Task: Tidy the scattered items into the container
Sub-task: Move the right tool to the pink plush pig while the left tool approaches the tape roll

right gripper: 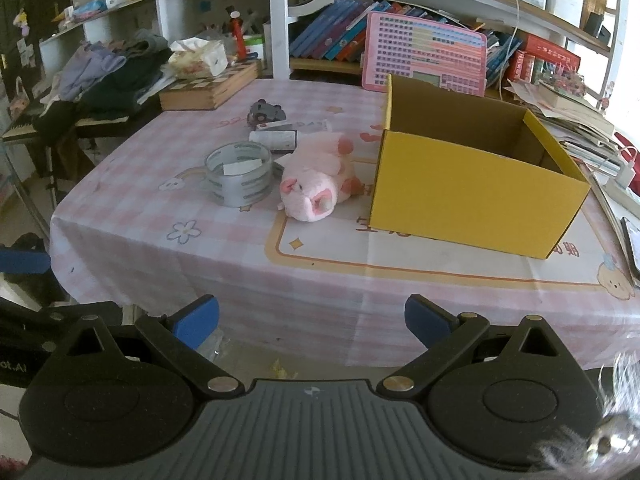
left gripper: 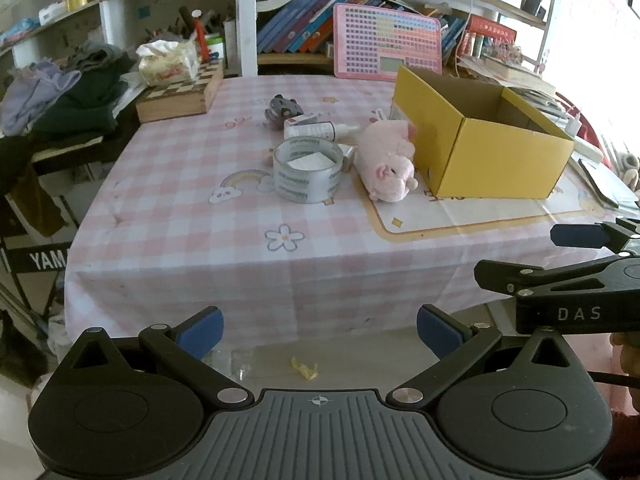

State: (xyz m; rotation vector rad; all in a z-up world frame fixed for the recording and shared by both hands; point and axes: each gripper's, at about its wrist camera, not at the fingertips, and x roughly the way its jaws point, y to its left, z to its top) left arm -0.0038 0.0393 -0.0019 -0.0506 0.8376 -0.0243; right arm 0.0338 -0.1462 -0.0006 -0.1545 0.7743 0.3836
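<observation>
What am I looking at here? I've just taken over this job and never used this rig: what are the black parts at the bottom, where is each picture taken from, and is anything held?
Each picture comes from a fisheye camera on a hand-held claw, looking forward along its two blue-padded fingers. One view belongs to the left claw, the other to the right claw. Both are open and hold nothing, hovering short of the table's near edge. The black piece at the right of the left view is the right claw seen from the side.

On the pink checked tablecloth stand an open yellow box, apparently empty as far as can be seen, and beside it a pink plush pig, a tape roll, a small white bottle lying down, and a grey toy behind. Nothing has been put away yet.
</observation>
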